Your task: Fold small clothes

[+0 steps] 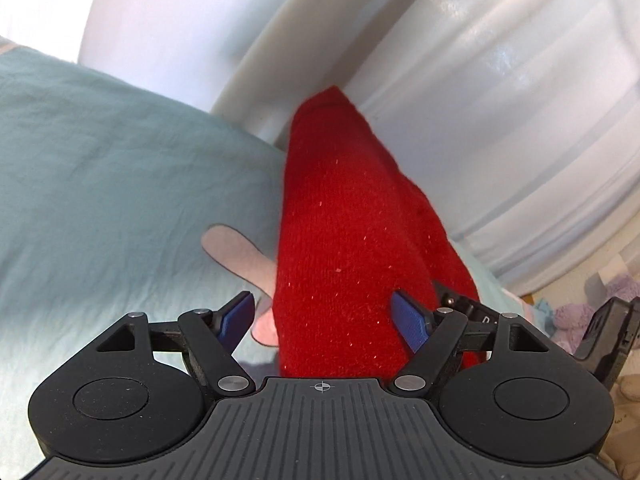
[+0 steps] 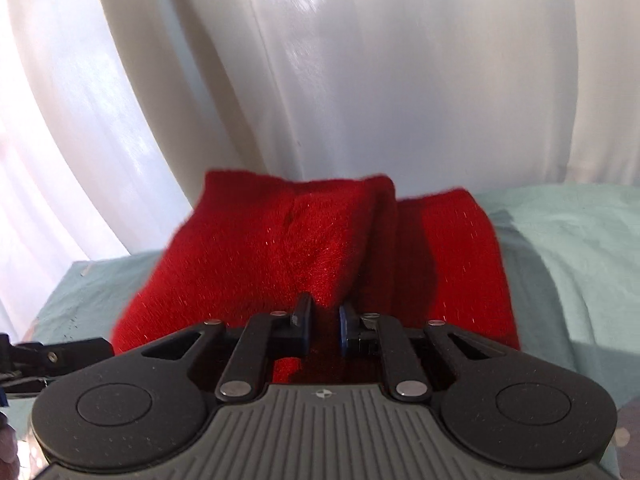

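A red knitted garment [image 1: 340, 220] lies on a pale teal sheet [image 1: 100, 160] and stretches away from my left gripper [image 1: 322, 318]. That gripper is open, its blue pads [image 1: 236, 316] standing wide on either side of the garment's near end. In the right wrist view the same red garment [image 2: 260, 248] is doubled over, with a raised fold on the left. My right gripper [image 2: 324, 322] is shut on the near corner of that fold. Part of the right gripper [image 1: 460, 304] shows beside the cloth in the left wrist view.
White curtains [image 2: 360, 80] hang close behind the bed's far edge. The teal sheet [image 2: 580, 240] extends to both sides of the garment. A pale pink printed shape [image 1: 240, 252] marks the sheet left of the garment. Lilac and beige soft items [image 1: 576, 312] lie at the far right.
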